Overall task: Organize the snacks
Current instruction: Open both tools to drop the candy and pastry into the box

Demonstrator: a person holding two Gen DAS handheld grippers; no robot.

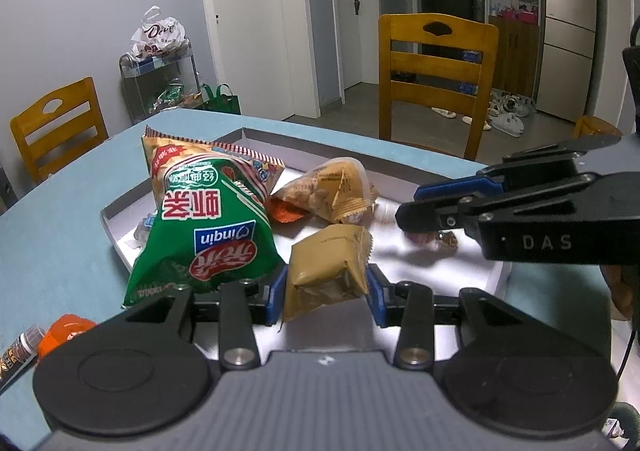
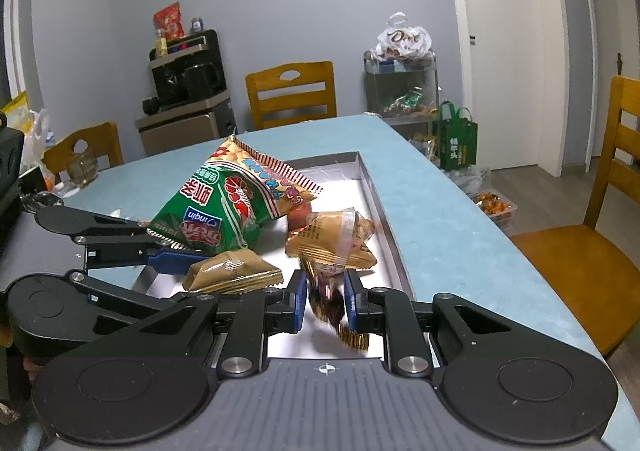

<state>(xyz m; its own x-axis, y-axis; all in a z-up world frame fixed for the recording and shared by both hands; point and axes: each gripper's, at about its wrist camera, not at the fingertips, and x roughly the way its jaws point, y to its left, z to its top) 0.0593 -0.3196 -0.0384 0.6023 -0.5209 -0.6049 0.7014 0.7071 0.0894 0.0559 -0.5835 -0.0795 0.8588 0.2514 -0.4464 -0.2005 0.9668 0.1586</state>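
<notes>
The blue worktop (image 1: 60,251) carries a shallow grey tray (image 2: 376,187) with low raised walls; in the right wrist view a bare strip of worktop runs along the tray's right wall out to the worktop edge, and wooden chairs (image 1: 436,71) stand just past the far edge. Inside the tray, the green snack bag (image 1: 208,235) leans against a second, striped bag (image 1: 240,155) at the left, its lower corner overhanging the tray's near left rim. A clear pouch of snacks (image 1: 332,187) lies toward the tray's middle, with white tray floor showing around it and toward the far wall. The left gripper (image 1: 326,287) is partly open, its blue pads set on either side of a small tan packet (image 1: 328,271), which sits between them over the tray's near edge; the left pad touches it, but firm pressure cannot be confirmed. The right gripper (image 2: 325,301) is closed narrowly on a small dark, gold-edged wrapped sweet (image 2: 332,307), held above the tray floor beside the right wall. An orange cap (image 1: 64,331) rests on the worktop outside the tray, near its left corner.
</notes>
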